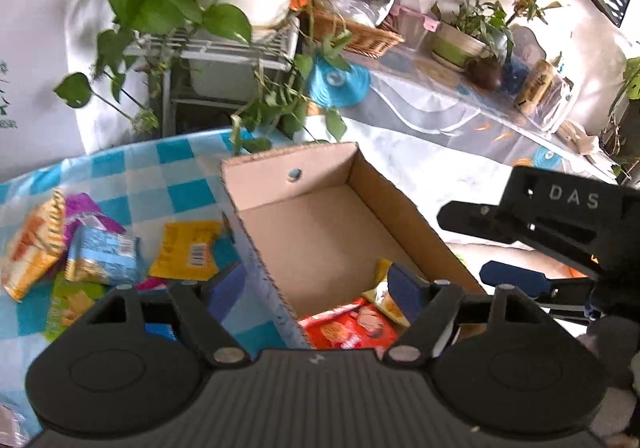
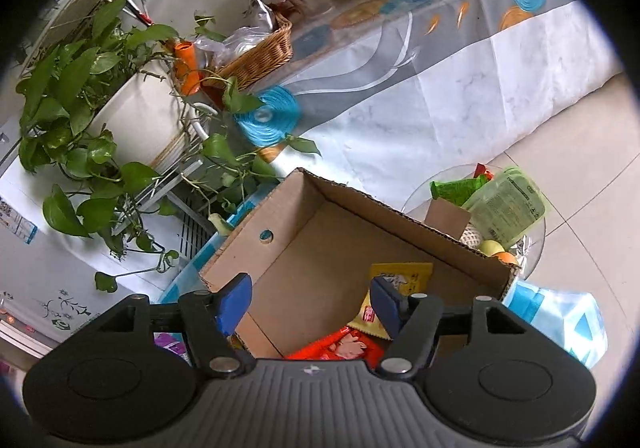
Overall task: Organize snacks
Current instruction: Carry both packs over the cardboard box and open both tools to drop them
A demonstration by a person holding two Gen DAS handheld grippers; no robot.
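Note:
An open cardboard box (image 1: 320,232) stands on the blue-checked tablecloth (image 1: 160,172). Inside it lie a red snack pack (image 1: 348,328) and a yellow pack (image 1: 384,300); both show in the right wrist view, red (image 2: 344,346) and yellow (image 2: 400,280). Several loose packs lie left of the box: an orange-yellow bag (image 1: 32,244), a light blue pack (image 1: 106,256), a yellow sachet (image 1: 188,250). My left gripper (image 1: 316,284) is open and empty, straddling the box's left wall. My right gripper (image 2: 310,304) is open and empty above the box (image 2: 340,248); it also shows in the left wrist view (image 1: 500,244).
Potted plants on a white rack (image 1: 224,48) stand behind the table. A long covered table (image 1: 460,116) holds a wicker basket (image 1: 360,36), pots and bottles. A glass side table (image 2: 480,216) with green bags and fruit sits right of the box.

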